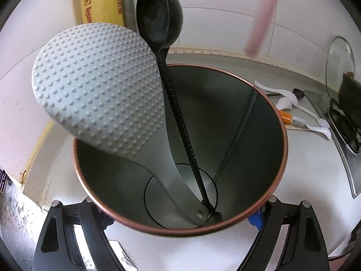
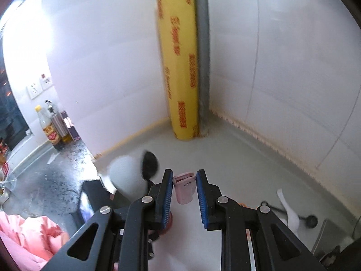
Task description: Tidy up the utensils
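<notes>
The left gripper [image 1: 180, 221] has its jaws clamped on the outside of a metal holder [image 1: 248, 117] with a copper-coloured rim, one finger on each side of the near wall at about 6 o'clock in the left wrist view. The holder stands on the pale counter [image 1: 304, 158]. Inside it, a grey dimpled rice paddle [image 1: 97, 85] leans out toward 10 o'clock, its handle end resting on the holder's floor. A black ladle [image 1: 158, 13] stands beside it, bowl up at 12 o'clock, its ribbed handle running down to the same spot on the floor; the two handles touch or nearly touch there.

More utensils lie on the counter at 3 o'clock of the holder: white spoons [image 1: 288, 101], a small black spoon [image 1: 298, 92] and an orange-handled tool [image 1: 285, 117]. A stove [image 1: 345, 122] with a dark pot and a glass lid sits beyond them.

The right gripper [image 2: 185, 187] has its blue-padded jaws drawn in close around a pink handle [image 2: 183, 188]. The left pad touches it; whether the right pad does too cannot be told. In the left wrist view the same pink thing shows as a blurred streak at 1 o'clock. A yellow roll [image 2: 178, 63] stands upright in the wall corner at 12 o'clock beside a grey pipe [image 2: 203, 56]. Bottles [image 2: 54, 124] stand at 9 o'clock, and pink cloth [image 2: 29, 234] lies at 8 o'clock.
</notes>
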`<state>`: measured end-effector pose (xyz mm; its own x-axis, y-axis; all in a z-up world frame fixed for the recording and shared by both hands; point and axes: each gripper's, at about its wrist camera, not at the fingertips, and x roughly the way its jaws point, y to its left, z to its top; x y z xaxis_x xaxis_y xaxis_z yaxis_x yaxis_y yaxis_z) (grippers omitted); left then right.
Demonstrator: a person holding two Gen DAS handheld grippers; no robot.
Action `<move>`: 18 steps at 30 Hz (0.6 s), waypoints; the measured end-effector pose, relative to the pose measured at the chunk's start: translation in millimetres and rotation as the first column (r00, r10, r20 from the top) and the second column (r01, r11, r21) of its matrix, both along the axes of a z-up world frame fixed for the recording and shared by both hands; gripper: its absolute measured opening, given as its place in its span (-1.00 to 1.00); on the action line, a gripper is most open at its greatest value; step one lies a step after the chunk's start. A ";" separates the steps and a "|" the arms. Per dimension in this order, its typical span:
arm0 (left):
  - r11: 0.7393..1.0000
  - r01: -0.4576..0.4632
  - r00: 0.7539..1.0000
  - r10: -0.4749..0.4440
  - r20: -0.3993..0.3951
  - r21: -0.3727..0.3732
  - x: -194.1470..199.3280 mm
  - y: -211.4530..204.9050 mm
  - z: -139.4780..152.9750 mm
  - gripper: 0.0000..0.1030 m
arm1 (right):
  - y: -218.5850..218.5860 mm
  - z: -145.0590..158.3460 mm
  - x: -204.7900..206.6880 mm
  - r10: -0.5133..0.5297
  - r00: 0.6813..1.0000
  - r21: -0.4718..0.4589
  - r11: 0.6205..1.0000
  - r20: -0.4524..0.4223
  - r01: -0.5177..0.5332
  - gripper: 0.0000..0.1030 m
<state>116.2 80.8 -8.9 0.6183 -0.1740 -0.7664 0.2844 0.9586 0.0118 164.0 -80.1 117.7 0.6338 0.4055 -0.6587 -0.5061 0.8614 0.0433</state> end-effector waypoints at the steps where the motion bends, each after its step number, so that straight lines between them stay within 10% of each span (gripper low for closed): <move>1: 1.000 0.004 1.000 -0.004 0.001 0.000 -0.3 -1.7 0.4 0.75 | 2.0 5.4 -2.2 0.011 1.000 0.001 1.000 0.011 -0.011 -0.55; 18: 1.000 0.022 1.000 -0.022 0.015 -0.007 0.7 22.9 3.5 0.75 | 39.2 -21.3 -7.7 0.108 0.992 -0.009 0.994 -0.058 -0.109 -0.56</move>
